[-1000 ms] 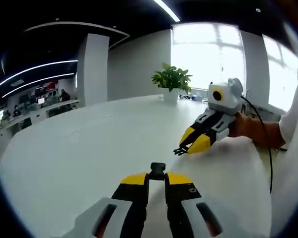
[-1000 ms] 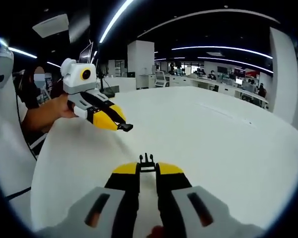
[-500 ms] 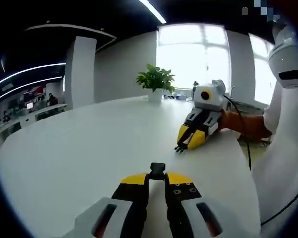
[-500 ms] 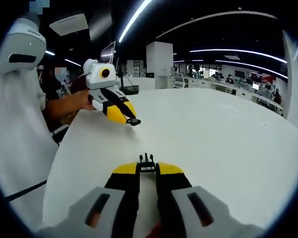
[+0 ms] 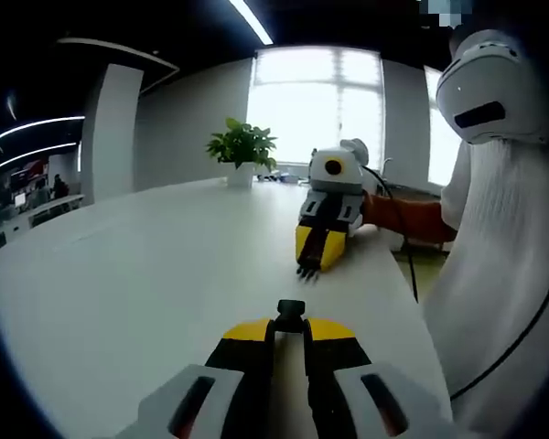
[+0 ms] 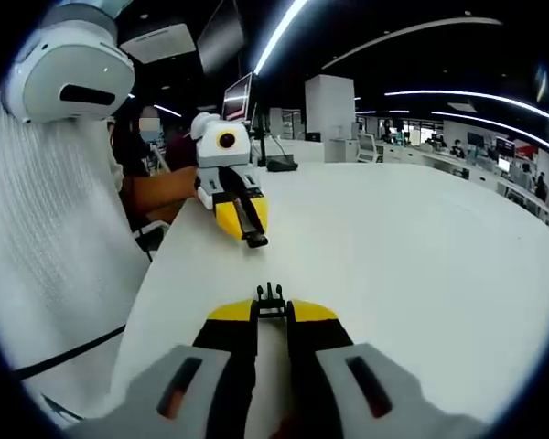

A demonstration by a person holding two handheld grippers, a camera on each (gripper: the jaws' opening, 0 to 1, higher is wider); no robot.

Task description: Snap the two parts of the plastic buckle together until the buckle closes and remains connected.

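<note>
The socket half (image 5: pixel 290 312) is clamped in the left hand-held gripper (image 5: pixel 289 326); the pronged half (image 6: pixel 271 298) is clamped in the right hand-held gripper (image 6: pixel 272 312), apart above the counter (image 5: pixel 146 265).

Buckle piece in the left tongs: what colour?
Black, seen best in the left gripper view: buckle piece pinched in the left tongs.

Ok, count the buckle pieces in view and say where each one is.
2. The socket half is clamped in the left gripper; the pronged half is clamped in the right gripper. They are apart above the table.
</note>
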